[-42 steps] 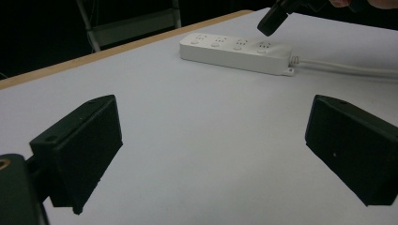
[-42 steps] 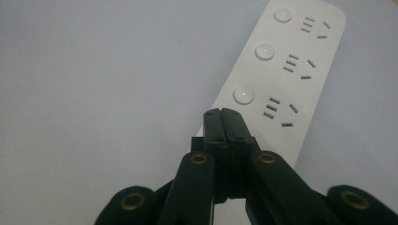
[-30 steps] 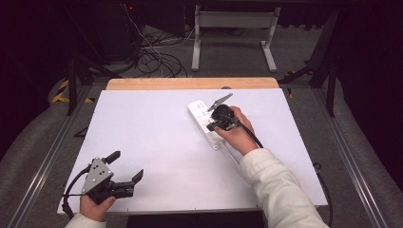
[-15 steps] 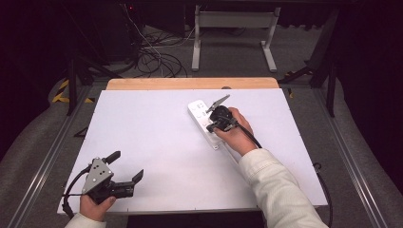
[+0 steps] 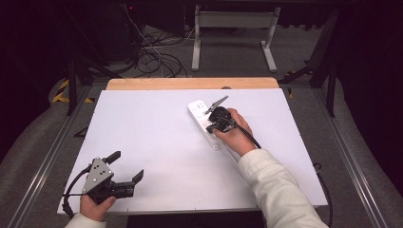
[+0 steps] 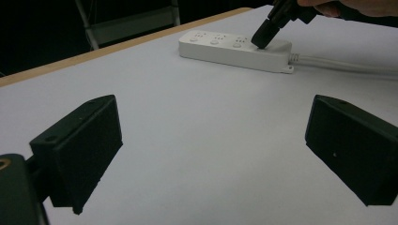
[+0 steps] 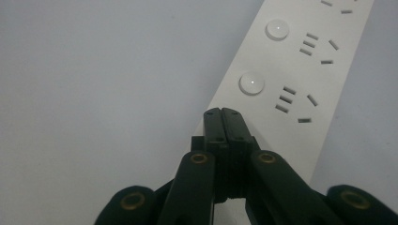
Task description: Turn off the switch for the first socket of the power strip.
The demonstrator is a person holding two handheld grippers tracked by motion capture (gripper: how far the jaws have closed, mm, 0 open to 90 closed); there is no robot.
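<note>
White power strip point(image 5: 203, 123) lies upper centre of the high view on the worktop point(image 5: 157, 142), its cable point(image 6: 342, 65) running off to the right in the left gripper view. Your right gripper point(image 5: 212, 119) has its jaws pressed together, tips down on the strip beside a round button point(image 7: 252, 83). Your left gripper point(image 5: 124, 167) sits lower left, jaws spread wide with nothing between them, well apart from the strip.

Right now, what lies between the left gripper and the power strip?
Nothing: the left gripper view shows bare white tabletop from the left gripper to the power strip.
</note>
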